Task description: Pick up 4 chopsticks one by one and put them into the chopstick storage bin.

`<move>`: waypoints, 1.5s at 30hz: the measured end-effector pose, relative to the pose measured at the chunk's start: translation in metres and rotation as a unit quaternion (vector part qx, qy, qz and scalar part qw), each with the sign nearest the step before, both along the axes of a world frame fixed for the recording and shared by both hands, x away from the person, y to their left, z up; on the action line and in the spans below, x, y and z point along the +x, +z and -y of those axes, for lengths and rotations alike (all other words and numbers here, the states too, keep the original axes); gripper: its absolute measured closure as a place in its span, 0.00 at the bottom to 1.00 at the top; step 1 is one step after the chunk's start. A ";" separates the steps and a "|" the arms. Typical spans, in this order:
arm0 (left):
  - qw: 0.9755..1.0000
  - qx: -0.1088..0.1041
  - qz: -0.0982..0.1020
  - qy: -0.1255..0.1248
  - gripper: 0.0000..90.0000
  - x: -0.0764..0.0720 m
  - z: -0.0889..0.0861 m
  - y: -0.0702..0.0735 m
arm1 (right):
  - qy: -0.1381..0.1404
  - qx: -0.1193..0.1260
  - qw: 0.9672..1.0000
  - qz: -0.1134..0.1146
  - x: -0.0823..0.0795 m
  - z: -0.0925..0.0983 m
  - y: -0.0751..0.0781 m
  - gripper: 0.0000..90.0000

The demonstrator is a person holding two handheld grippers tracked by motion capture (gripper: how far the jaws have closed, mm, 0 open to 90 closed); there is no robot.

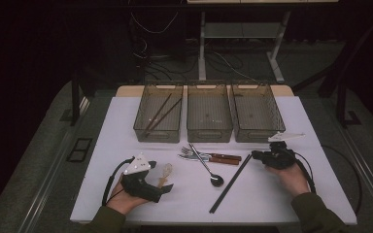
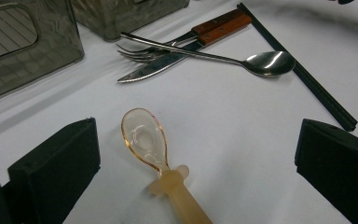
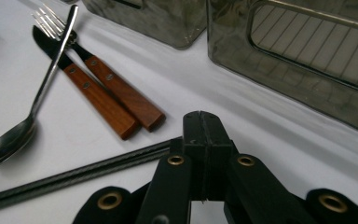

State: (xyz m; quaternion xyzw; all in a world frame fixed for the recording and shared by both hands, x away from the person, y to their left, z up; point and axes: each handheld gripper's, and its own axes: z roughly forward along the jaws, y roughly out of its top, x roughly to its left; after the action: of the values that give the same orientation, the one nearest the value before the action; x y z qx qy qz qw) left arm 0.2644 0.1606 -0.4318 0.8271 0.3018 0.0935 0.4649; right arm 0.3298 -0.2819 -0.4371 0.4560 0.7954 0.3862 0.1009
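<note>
High view dim overall; room around desk (image 1: 291, 194) nearly black, white top lit from above, soft grain, slight blur. 2 gripper views brighter & sharper. Glare on spoon (image 2: 269, 63) bowl; soft shadows under bins (image 3: 307, 70) & cutlery. Right hand-held gripper (image 3: 203, 126) close-up, a bit soft; frame edges stretched w/ wide-angle distortion.

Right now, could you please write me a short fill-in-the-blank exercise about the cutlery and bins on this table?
1. The right gripper has its jaws ____ at the end of the black chopsticks.
2. The number of bins in the row is ____.
3. The metal spoon lies across the knife and the ____.
4. Between the left gripper jaws lies a clear ____.

Missing words: shut; three; fork; spoon
</note>
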 end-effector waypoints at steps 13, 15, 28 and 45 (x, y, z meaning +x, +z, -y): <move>1.000 0.002 -0.002 -0.005 0.00 0.001 0.001 -0.001 | -0.003 -0.029 0.999 -0.015 0.009 -0.004 -0.010 1.00; 1.000 0.001 -0.001 -0.005 0.00 0.001 0.001 -0.001 | -0.001 -0.029 0.999 -0.015 0.009 -0.005 -0.010 1.00; 1.000 -0.001 -0.002 -0.005 0.00 0.001 0.001 -0.001 | 0.007 -0.034 0.999 -0.014 0.016 -0.014 -0.013 1.00; 1.000 0.001 -0.003 -0.007 0.00 0.001 0.001 -0.001 | 0.004 -0.029 0.999 -0.014 0.022 -0.015 -0.013 1.00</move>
State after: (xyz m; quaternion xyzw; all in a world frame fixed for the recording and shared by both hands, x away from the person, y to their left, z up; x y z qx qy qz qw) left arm 0.2657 0.1594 -0.4329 0.8298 0.2976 0.0884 0.4638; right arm 0.3515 -0.2672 -0.4505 0.4551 0.8095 0.3567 0.1018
